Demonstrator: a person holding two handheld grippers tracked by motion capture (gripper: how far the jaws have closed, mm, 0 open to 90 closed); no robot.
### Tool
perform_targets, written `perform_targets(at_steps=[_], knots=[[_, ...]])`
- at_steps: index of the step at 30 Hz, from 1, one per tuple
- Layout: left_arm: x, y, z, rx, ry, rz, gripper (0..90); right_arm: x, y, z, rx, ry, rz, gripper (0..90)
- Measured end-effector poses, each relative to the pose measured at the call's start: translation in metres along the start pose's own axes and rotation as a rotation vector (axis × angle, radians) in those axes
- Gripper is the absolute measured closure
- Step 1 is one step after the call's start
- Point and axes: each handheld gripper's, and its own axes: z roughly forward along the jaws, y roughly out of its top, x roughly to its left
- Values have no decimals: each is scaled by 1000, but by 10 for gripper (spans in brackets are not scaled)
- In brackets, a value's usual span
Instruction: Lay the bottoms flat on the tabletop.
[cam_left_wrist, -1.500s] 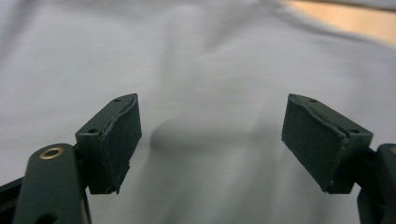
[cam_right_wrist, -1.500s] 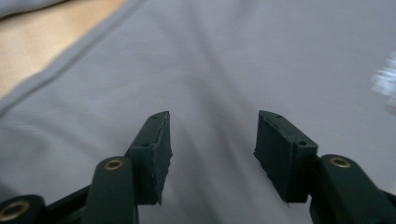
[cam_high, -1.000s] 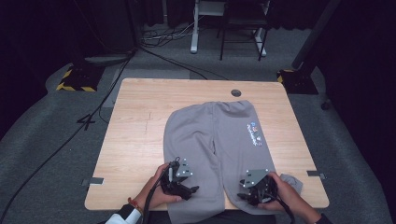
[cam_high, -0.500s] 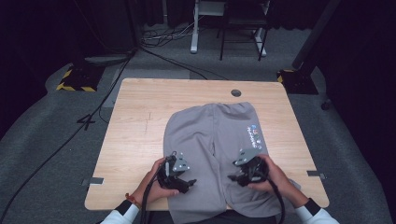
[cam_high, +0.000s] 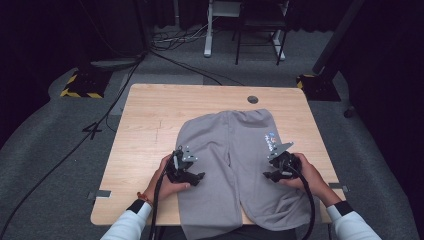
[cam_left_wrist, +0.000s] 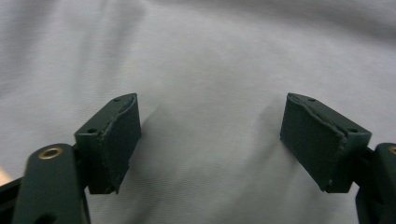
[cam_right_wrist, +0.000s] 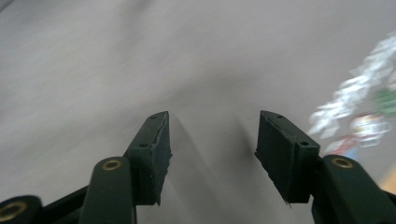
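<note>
Centrally, the rectangular light wooden table (cam_high: 150, 150) carries a pair of grey fabric sweatpants (cam_high: 230, 165), spread flat across its middle and near half, with the near end hanging over the front edge. The waistband lies toward the far side. A small blue-and-white printed logo (cam_high: 270, 140) sits on the leg at the person's right, near the waistband. The left hand (cam_high: 167, 176) grips the left gripper (cam_high: 197, 176) at the left edge of the sweatpants. Its jaws are released and spread wide over the fabric; no cloth is pinched between the pads. The right hand (cam_high: 305, 172) grips the right gripper (cam_high: 267, 175) over the right leg, just below the logo. Its jaws are likewise released, having just been opening, with bare fabric between them and nothing grasped.
</note>
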Motion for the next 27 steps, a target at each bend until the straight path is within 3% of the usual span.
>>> perform_targets(at_steps=[3,7,8,10,13,14,15,16,17,20,23,24,26,27], knots=[[-13,0,1,-2,-33,40,192,16,-6,-2,-25,53,-10,477],[-42,2,2,7,-122,128,194,44,-13,-5,-67,128,-29,499],[-52,3,3,16,-160,179,195,52,-14,-6,-75,138,-49,499],[-65,5,3,26,-208,226,202,68,-13,-9,-60,158,-93,499],[-70,11,-1,5,-281,248,237,81,-8,-11,-30,207,-177,490],[-67,14,-5,-26,-238,239,237,84,-6,-11,-28,230,-200,481],[-62,17,-9,-46,-189,217,236,83,-4,-13,-36,240,-218,466],[-56,19,-11,-62,-158,187,231,79,-1,-15,-54,225,-203,465],[-43,23,-13,-85,-118,119,228,75,1,-16,-70,205,-184,462],[-11,30,-15,-105,-18,31,219,48,6,-17,-129,87,-87,449],[32,39,-8,-122,14,-131,217,21,5,-12,-174,17,19,453],[43,43,-4,-112,36,-164,217,11,3,-9,-177,-7,61,454],[59,49,3,-114,52,-207,217,-2,-1,-4,-184,-70,84,457],[67,53,8,-104,66,-227,217,-7,-3,-2,-186,-72,106,458]])
